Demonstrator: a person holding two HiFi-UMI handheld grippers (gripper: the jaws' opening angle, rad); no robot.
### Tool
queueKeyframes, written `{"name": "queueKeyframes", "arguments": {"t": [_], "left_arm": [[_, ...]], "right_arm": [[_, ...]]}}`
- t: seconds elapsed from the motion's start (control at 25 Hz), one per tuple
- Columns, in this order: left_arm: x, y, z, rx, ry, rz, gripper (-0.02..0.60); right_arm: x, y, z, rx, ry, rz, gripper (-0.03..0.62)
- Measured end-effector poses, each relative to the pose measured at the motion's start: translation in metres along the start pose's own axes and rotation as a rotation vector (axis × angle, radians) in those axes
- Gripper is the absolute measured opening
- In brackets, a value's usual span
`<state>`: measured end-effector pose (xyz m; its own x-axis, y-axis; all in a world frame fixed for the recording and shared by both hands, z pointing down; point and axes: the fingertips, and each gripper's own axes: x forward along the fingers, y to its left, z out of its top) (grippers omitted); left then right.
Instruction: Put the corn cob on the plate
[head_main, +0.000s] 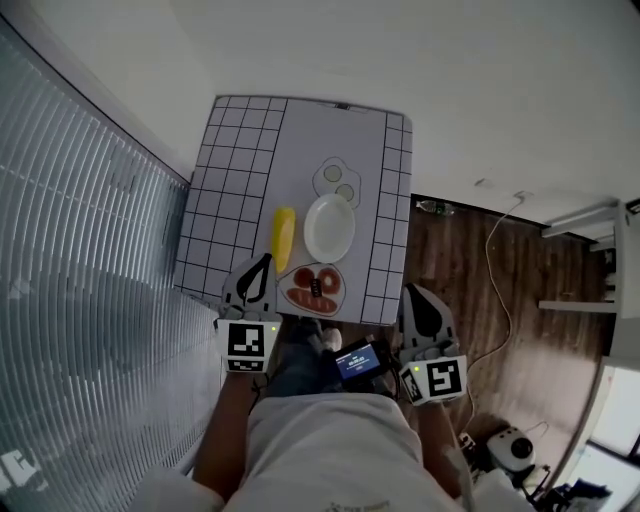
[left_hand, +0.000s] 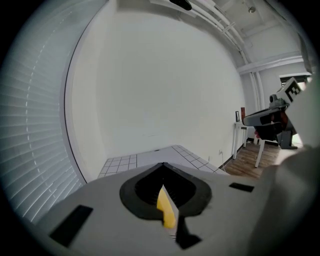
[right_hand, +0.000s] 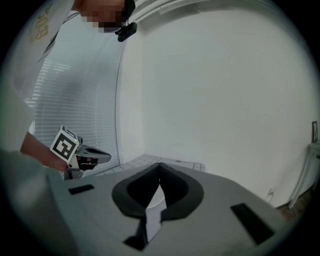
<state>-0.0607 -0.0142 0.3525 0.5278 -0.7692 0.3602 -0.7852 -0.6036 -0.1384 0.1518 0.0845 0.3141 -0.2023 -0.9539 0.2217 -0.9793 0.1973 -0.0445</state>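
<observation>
The table (head_main: 230, 180) sits in the upper middle of the head view, a smooth white panel bordered with a grid of thin dark lines like tile. The corn cob (head_main: 284, 238) lies on the plain centre, a stubby yellow cylinder with rounded ends, lengthwise up the frame, just beside the left edge of the plate (head_main: 329, 227) and not on it. The plate is round, glossy white and bare. Below it is an oval dish (head_main: 283, 296) holding red-brown pieces, and above it a pale oval tray (head_main: 327, 190) with two greenish rounds.

The left gripper (head_main: 265, 262) points at the table's near edge, below the cob. Its grey, matte, tapered jaws are clenched together on nothing. In its own view a sliver of yellow cob (left_hand: 166, 210) shows through the slit behind the closed tips (left_hand: 162, 165).

The right gripper (head_main: 415, 292) hangs off the table's lower right corner over plank wood floor (head_main: 470, 270), likewise clamped and empty (right_hand: 160, 165). Slatted blinds (head_main: 80, 250) fill the frame's left.
</observation>
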Motion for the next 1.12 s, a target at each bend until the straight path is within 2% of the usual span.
{"name": "queueKeyframes", "arguments": {"t": [0.28, 0.52, 0.72, 1.12], "left_arm": [[0.015, 0.005, -0.026, -0.027, 0.041, -0.011, 0.006], [0.027, 0.008, -0.057, -0.041, 0.102, -0.011, 0.006], [0.041, 0.004, -0.077, -0.07, 0.122, -0.048, 0.008], [0.055, 0.009, -0.107, -0.067, 0.18, -0.059, 0.008]], "right_arm": [[0.032, 0.016, -0.019, -0.006, 0.053, 0.061, 0.006], [0.067, 0.043, -0.043, 0.017, 0.145, 0.139, 0.006], [0.095, 0.066, -0.062, 0.025, 0.216, 0.196, 0.006], [0.133, 0.088, -0.095, 0.081, 0.337, 0.241, 0.006]]}}
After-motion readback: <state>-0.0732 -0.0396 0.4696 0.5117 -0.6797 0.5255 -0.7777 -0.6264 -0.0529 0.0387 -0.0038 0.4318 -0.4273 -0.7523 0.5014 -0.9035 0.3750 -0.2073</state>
